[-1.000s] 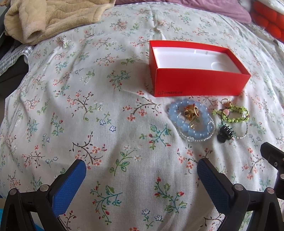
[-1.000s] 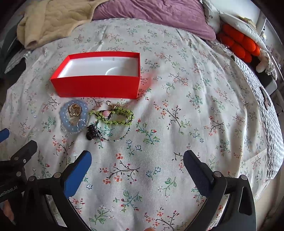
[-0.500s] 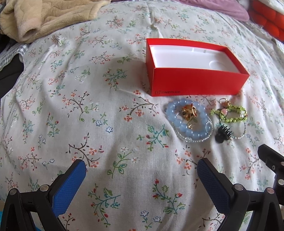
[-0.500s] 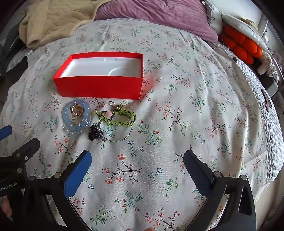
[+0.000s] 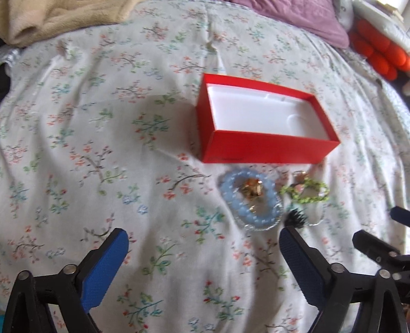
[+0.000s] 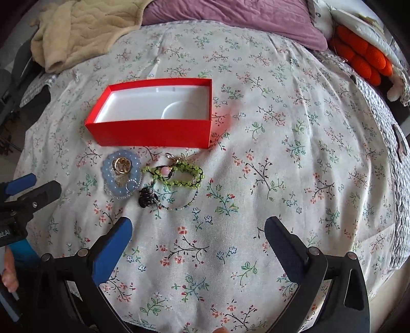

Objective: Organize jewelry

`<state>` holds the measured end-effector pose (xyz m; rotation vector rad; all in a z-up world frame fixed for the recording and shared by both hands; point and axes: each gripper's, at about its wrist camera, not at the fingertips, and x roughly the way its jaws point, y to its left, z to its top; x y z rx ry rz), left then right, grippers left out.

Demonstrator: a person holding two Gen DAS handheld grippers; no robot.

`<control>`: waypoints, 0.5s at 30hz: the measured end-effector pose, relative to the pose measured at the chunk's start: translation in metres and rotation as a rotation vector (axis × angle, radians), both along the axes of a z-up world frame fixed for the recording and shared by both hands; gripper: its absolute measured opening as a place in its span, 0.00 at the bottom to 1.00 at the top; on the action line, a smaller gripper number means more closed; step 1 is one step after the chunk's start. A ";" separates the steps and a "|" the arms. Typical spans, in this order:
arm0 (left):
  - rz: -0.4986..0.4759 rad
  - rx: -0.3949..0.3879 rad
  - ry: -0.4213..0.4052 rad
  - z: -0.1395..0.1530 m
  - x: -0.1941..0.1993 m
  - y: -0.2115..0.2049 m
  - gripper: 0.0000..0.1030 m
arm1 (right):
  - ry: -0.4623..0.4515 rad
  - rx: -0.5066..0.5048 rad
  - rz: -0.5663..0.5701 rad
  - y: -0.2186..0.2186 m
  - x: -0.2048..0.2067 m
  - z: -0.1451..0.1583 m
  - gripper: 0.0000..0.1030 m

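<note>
The jewelry lies in a small cluster on the bed, just on the near side of the red box [image 6: 153, 115]. At the left of the cluster is a pale blue bead bracelet [image 6: 121, 174] with a gold ring [image 6: 121, 164] resting inside its loop and a strand of clear beads [image 6: 119, 194] along its near edge. Just right of it lies a green bead bracelet [image 6: 179, 174] with a pink bead [image 6: 165, 170] and a small metal clasp [image 6: 170, 156] at its far side. A black hair claw [image 6: 146, 197] sits near these, touching a thin dark bead strand [image 6: 184, 202] that curves off to the right.

The red box is open, its white lining bare, and stands lengthwise across the floral bedspread [image 6: 282, 153].

The left gripper [image 5: 202, 258] hovers above the bedspread with its jaws spread wide and nothing between them; its right blue pad is near the hair claw [image 5: 296, 217]. The right gripper [image 6: 198, 246] hangs nearer than the cluster and to its right, jaws likewise released and bare.

Farther off lie a beige blanket [image 6: 82, 28], a purple pillow [image 6: 230, 18] and an orange plush [image 6: 364, 59] at the far right.
</note>
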<state>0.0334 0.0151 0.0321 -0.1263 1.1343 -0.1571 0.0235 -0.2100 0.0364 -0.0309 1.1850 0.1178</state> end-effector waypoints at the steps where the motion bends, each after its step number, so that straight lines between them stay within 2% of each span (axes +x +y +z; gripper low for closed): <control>1: -0.010 -0.015 0.011 -0.001 0.003 -0.001 0.91 | 0.003 0.011 0.003 -0.002 0.002 0.004 1.00; 4: -0.032 -0.063 0.054 -0.005 0.012 -0.003 0.84 | 0.038 0.055 0.006 -0.011 0.011 0.009 1.00; 7: -0.054 -0.066 0.059 -0.008 0.019 -0.006 0.77 | 0.084 0.098 -0.010 -0.026 0.019 0.004 0.98; 12: -0.095 -0.082 0.061 -0.024 0.034 -0.010 0.65 | 0.141 0.161 -0.053 -0.046 0.033 -0.023 0.78; 13: -0.102 -0.088 0.068 -0.030 0.037 -0.011 0.59 | 0.158 0.191 -0.069 -0.050 0.036 -0.031 0.76; 15: -0.097 -0.097 0.093 -0.042 0.045 -0.012 0.46 | 0.190 0.232 -0.085 -0.052 0.042 -0.043 0.61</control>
